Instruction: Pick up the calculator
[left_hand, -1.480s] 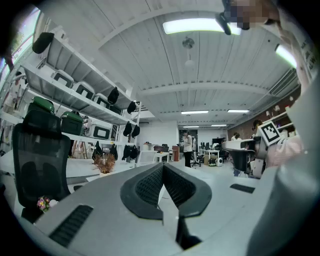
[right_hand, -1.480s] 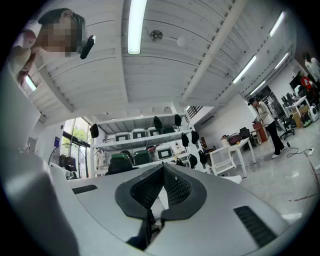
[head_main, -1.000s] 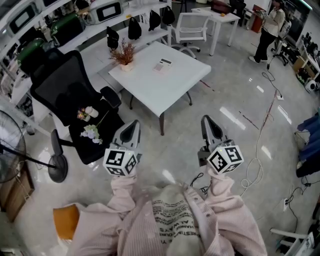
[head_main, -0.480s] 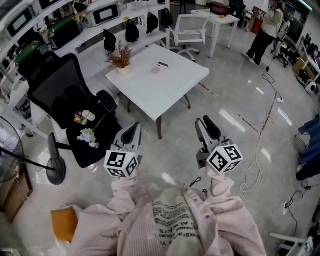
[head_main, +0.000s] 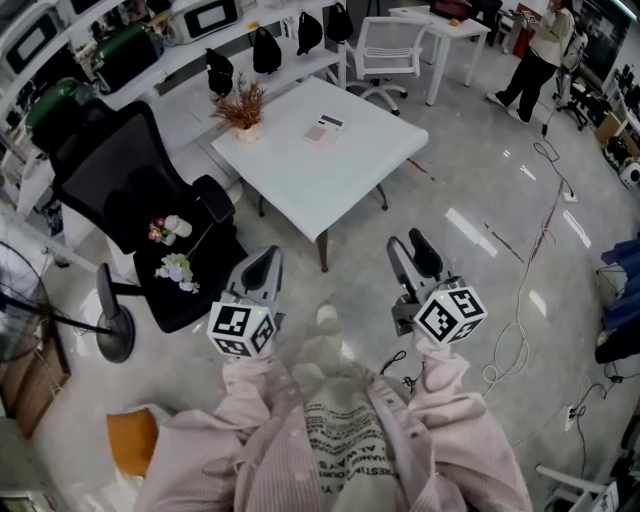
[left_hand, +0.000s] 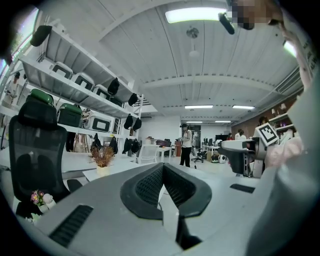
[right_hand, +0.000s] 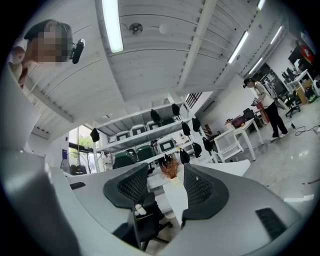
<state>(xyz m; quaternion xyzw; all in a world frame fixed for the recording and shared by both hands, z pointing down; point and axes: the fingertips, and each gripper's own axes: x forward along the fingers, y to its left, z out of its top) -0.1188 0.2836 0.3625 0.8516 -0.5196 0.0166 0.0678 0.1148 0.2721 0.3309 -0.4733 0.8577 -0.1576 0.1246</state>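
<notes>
The calculator, small and pale with a dark screen strip, lies flat near the far side of the white table. Both grippers hang over the floor well short of the table's near corner, pointing toward it. My left gripper is shut with its dark pads meeting at the tips and nothing in them. My right gripper has its jaws apart and opening; between them only the distant table and plant show. The calculator cannot be made out in either gripper view.
A black office chair with artificial flowers on its seat stands left of the table. A dried plant in a pot sits on the table's far left. Behind are a white chair, shelves, a standing person; cables trail at the right.
The right gripper's jaws have gone from shut to wide apart. The left gripper stays shut. A shoe tip now shows on the floor between the grippers.
</notes>
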